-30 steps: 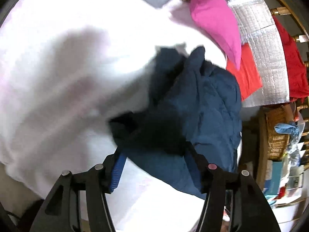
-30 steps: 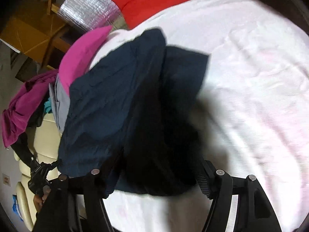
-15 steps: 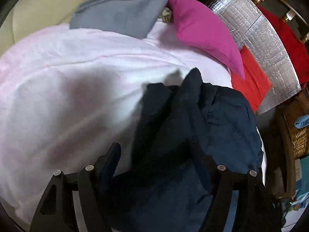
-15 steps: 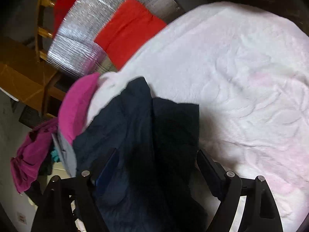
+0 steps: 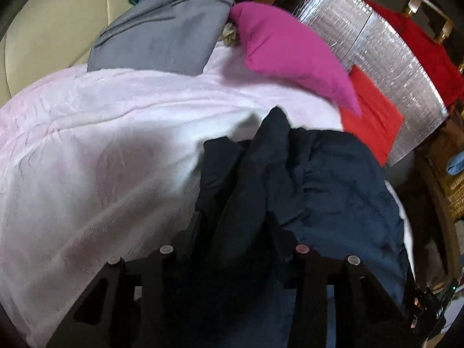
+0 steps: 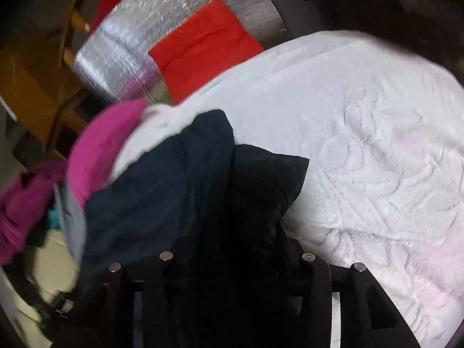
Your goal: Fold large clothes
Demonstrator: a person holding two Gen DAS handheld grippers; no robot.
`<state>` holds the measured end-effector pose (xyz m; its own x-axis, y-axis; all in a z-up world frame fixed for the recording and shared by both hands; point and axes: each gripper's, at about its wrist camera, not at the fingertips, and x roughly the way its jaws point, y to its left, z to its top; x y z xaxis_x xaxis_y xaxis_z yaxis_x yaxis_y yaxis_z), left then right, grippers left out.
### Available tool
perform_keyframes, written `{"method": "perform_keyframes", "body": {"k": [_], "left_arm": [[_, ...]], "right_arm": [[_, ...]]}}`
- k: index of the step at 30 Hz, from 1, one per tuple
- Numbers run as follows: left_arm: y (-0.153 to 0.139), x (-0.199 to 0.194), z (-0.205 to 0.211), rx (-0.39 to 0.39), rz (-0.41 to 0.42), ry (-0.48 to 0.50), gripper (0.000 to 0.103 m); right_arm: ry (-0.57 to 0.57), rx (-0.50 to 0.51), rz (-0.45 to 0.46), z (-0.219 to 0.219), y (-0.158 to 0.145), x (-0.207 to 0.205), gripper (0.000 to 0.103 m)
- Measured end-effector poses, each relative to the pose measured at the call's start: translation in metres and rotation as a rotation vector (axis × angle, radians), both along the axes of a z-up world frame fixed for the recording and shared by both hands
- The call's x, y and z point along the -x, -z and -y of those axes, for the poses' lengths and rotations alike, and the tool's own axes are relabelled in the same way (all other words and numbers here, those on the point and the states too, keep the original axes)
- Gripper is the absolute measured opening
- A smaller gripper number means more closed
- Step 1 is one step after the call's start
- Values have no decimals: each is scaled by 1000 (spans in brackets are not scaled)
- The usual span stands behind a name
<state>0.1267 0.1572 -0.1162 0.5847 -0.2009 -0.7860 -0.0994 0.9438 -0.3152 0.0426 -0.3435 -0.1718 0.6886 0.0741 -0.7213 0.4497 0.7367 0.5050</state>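
Observation:
A dark navy garment lies bunched on a white-pink blanket. My left gripper is shut on a fold of it; cloth fills the gap between the fingers and hangs over them. In the right wrist view the same navy garment drapes from my right gripper, which is shut on another dark fold. The fingertips of both grippers are hidden under cloth.
A magenta pillow and a grey garment lie at the blanket's far edge. A red cushion and silver foil mat sit on a wooden chair behind. A wicker basket stands right. The blanket spreads right of my right gripper.
Both grippers have closed in on the navy garment and pulled it toward the cameras. The views have tilted up, showing more of the pillow and chair.

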Motion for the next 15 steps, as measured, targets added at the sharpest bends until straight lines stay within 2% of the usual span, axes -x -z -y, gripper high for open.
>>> {"method": "perform_keyframes", "body": {"k": [3,7,9,11,13,15], "left_arm": [[8,-1,0,-16,-37,-10,48],[6,-1,-5,25,-45,-37,50],[3,1,-7,38,-39,-49,52],[-3,3,-5,25,-18,-56,53],[-11,6,-2,-14,24,-63,54],[-19,10,2,-52,73,-66,56]], "right_arm": [[1,-30,-16,2,6,-3,49],[47,-74,2,10,-2,6,53],[91,-70,3,16,-7,13,62],[150,-36,37,21,-18,21,69],[198,8,89,23,-31,31,70],[200,23,143,21,-39,38,71]]}}
